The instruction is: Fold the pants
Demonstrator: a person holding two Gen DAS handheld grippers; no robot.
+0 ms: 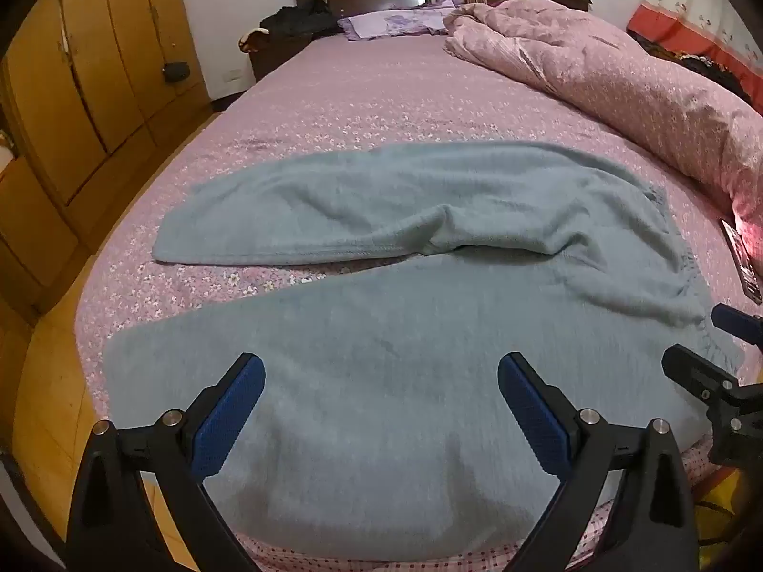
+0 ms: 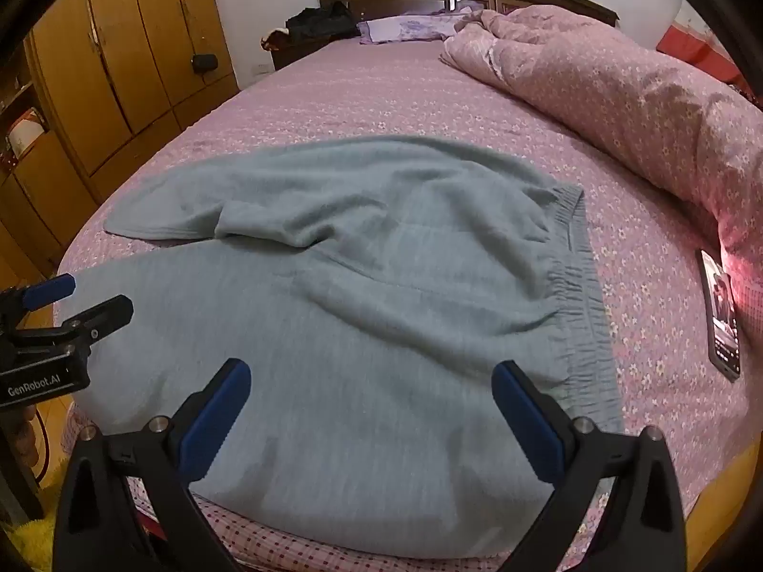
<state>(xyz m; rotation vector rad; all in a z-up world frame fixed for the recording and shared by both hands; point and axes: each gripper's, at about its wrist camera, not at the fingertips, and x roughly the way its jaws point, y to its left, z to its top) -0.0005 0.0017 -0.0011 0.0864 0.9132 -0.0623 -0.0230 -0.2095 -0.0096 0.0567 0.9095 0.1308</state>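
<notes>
The pants [image 1: 381, 333] lie spread flat on the bed [image 1: 381, 95], legs toward the wardrobe [image 1: 86, 95], waistband toward the phone [image 2: 722, 314]. Above the pants' near edge, the left gripper [image 1: 381, 410] and right gripper [image 2: 372, 410] hang released, grasping nothing.

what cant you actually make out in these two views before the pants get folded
- Pants: near edge hidden behind the left hand-held gripper, left wrist view.
- Phone: screen content too small, right wrist view.
- Dark heap by the headboard: too small to identify.
</notes>
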